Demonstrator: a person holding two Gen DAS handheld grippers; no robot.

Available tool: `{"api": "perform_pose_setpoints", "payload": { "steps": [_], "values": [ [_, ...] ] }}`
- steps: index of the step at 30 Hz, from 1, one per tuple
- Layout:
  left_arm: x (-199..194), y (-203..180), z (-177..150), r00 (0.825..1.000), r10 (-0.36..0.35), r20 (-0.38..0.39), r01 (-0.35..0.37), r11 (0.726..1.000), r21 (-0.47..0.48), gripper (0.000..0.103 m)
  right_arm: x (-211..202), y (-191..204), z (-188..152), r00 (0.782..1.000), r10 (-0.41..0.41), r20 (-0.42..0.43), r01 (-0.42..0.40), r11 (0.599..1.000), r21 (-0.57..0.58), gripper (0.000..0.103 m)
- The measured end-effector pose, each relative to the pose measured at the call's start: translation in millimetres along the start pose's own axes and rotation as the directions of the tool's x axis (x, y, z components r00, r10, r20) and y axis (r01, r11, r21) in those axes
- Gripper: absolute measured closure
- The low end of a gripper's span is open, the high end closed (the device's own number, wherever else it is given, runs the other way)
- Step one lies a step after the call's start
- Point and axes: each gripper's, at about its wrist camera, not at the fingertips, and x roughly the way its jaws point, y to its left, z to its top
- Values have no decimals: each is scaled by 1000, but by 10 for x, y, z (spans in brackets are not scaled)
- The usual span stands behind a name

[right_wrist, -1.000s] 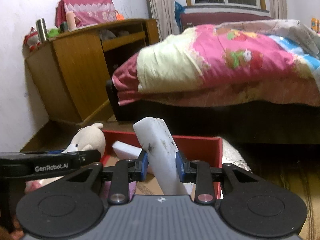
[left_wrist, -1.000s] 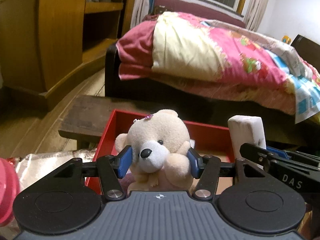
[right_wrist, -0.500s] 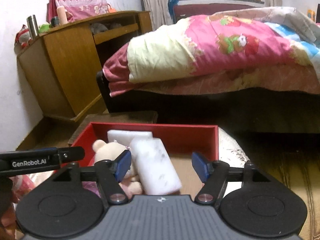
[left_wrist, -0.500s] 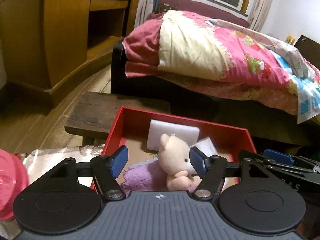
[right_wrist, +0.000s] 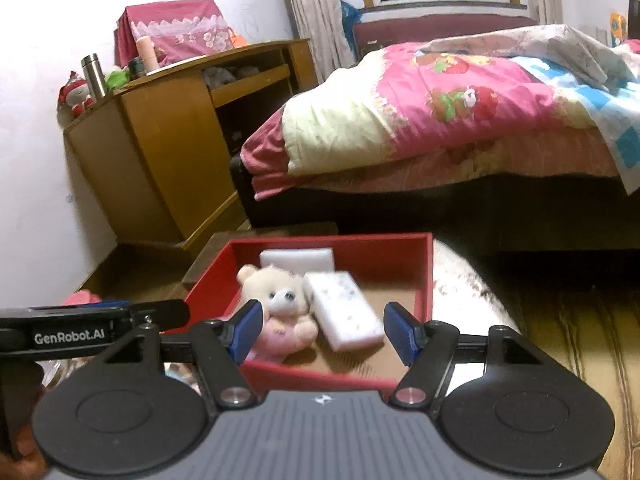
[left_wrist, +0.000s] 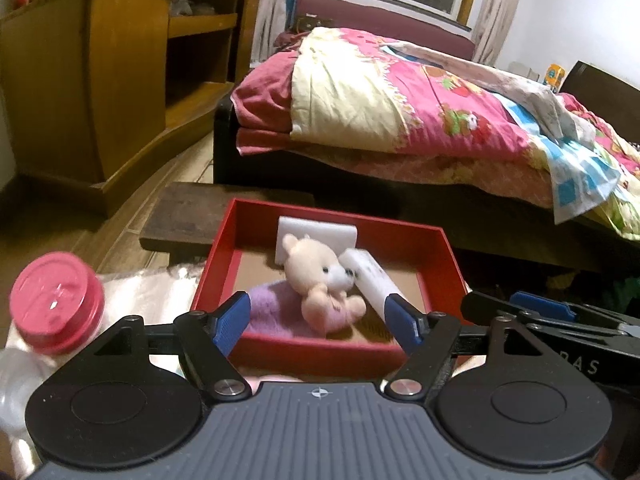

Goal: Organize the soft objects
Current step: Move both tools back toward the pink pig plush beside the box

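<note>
Teddy bear (left_wrist: 320,280) sits in the red box (left_wrist: 434,240), touching a white sponge (left_wrist: 370,278). Left hand-held gripper (left_wrist: 318,322) is opening, nothing between its jaws. Right hand-held gripper (right_wrist: 322,334) stands spread and empty.

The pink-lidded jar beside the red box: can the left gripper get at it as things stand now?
Probably yes. The pink-lidded jar stands outside the red box, with nothing visible between it and the left gripper, whose jaws are opening and hold nothing. The gripper faces the box, so it would have to swing left.

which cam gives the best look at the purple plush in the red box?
Left wrist. The purple plush lies open to view in the red box, under the teddy bear. In the right wrist view a blue gripper pad and the bear hide it almost entirely.
</note>
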Motion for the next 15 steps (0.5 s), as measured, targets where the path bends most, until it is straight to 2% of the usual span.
{"api": "perform_pose_setpoints", "payload": {
  "steps": [6, 15],
  "values": [
    [-119, 3, -187, 999, -12, -35, 12, 1000, -2, 29, -155, 88, -138, 999, 36, -12, -36, 999, 15, 60],
    [-293, 36, -363, 999, -18, -43, 17, 1000, -19, 29, -329, 196, -319, 997, 67, -28, -67, 998, 21, 60]
  ]
}}
